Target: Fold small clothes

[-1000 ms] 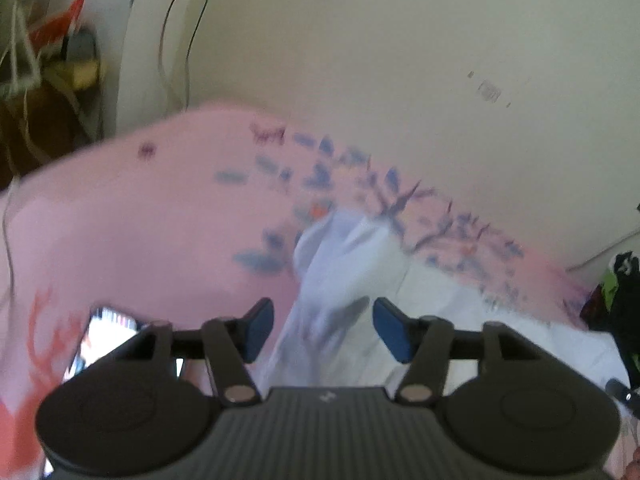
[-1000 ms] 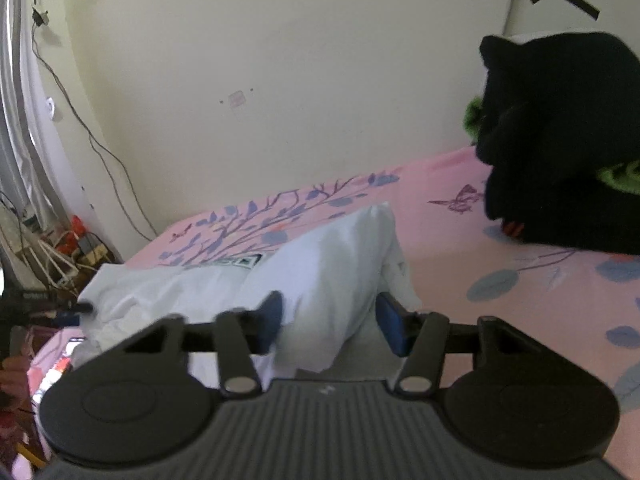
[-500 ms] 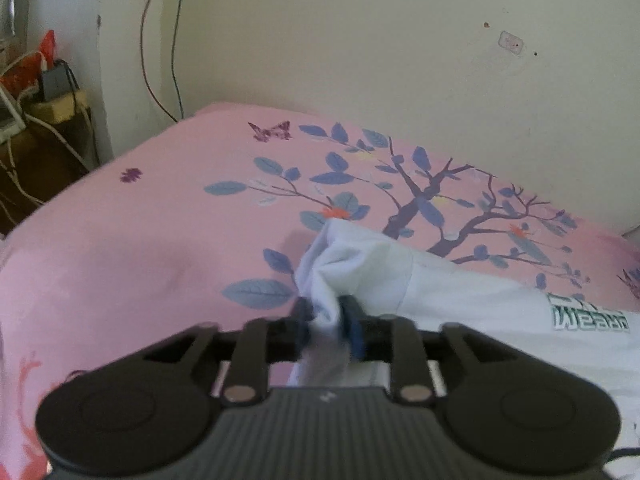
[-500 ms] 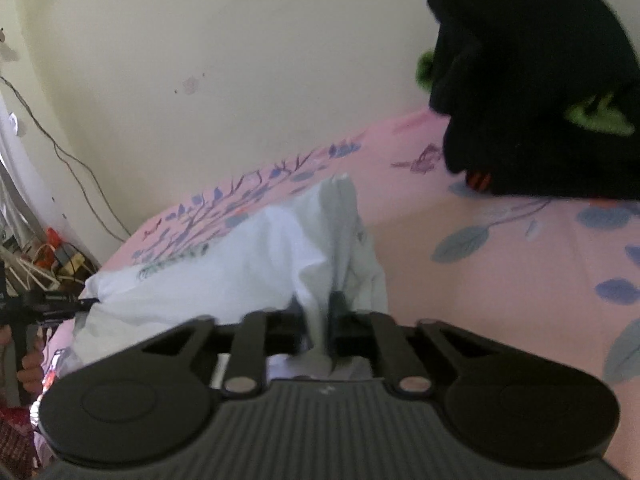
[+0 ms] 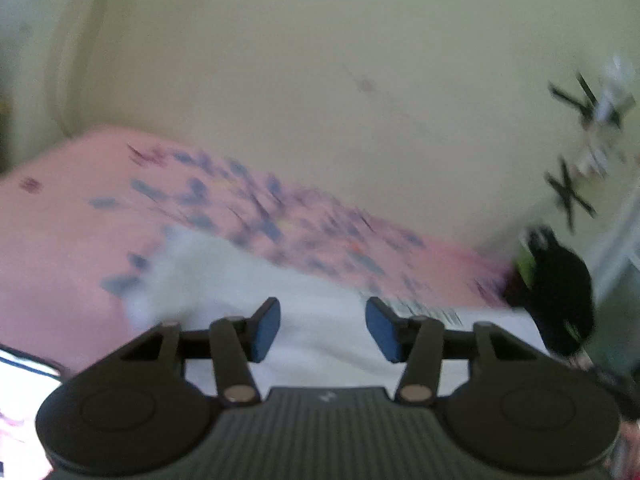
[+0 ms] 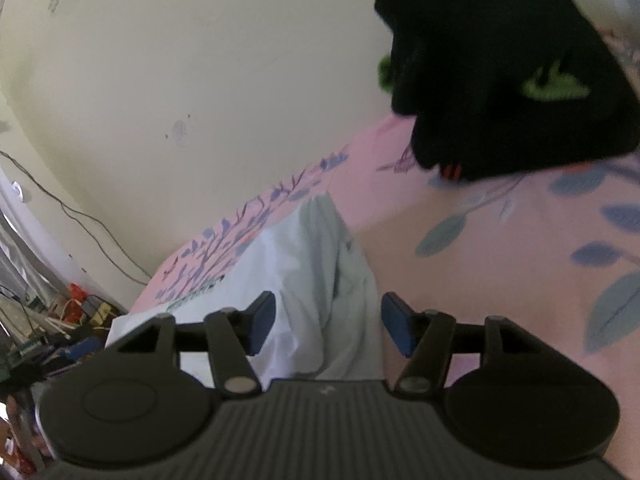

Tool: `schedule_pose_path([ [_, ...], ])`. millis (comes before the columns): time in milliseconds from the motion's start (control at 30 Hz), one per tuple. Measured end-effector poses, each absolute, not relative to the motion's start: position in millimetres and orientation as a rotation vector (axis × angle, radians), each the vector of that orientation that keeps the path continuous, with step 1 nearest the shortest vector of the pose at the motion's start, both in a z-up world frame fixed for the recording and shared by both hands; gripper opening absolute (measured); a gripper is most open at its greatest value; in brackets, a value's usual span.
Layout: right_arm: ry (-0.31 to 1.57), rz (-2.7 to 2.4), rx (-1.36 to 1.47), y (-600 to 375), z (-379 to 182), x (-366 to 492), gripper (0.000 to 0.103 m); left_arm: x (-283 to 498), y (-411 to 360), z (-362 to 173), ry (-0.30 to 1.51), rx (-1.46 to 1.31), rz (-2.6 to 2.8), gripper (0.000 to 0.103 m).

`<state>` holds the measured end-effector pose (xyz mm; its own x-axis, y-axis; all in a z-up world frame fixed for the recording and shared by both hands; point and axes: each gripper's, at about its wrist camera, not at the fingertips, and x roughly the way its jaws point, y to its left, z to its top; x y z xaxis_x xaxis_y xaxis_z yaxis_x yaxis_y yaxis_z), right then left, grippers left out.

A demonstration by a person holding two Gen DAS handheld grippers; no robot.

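Note:
A small white garment (image 5: 248,276) with green print lies on the pink floral bedsheet (image 5: 64,216). My left gripper (image 5: 323,330) is open, just above the garment's near part, holding nothing; this view is blurred. In the right wrist view the same white garment (image 6: 304,272) lies bunched with a raised fold. My right gripper (image 6: 328,328) is open, its blue pads on either side of the garment's near end, not gripping it.
A pile of black clothes with green marks (image 6: 500,68) sits on the bed at the right, also in the left wrist view (image 5: 560,284). A cream wall (image 5: 320,60) runs behind the bed. Cables and clutter (image 6: 52,320) lie off the bed's left end.
Both grippers were shut on the white garment half a second ago; both have let go and stand open. The left view has swung to the right.

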<state>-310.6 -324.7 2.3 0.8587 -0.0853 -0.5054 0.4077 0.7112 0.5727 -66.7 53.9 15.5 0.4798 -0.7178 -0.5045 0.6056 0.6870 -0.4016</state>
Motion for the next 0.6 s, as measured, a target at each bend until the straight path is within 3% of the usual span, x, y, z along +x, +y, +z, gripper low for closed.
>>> schedule_pose_path([
  [133,0.460,-0.278,0.731,-316.6,1.5,-303.2,0.063,-74.6,26.8,-11.0,0.781,-0.092,-0.894,0.023],
  [233,0.489,-0.257,0.759,-311.4,-1.0,-294.1,0.042,-73.1,18.1,-33.0,0.821,-0.047,-0.841,0.005],
  [333,0.519,-0.215,0.816,-310.4,5.3,-286.6,0.025,-69.8,24.9,-36.4,0.829,-0.061,-0.854,0.005],
  [500,0.460,-0.061,0.830,-290.7,54.3,-265.8,0.019,-68.9,41.0,-35.4,0.826,-0.131,-0.882,0.007],
  [600,0.475,0.039,0.747,-255.6,85.2,-234.2,0.019,-74.8,67.5,-21.6,0.756,-0.206,-0.894,0.021],
])
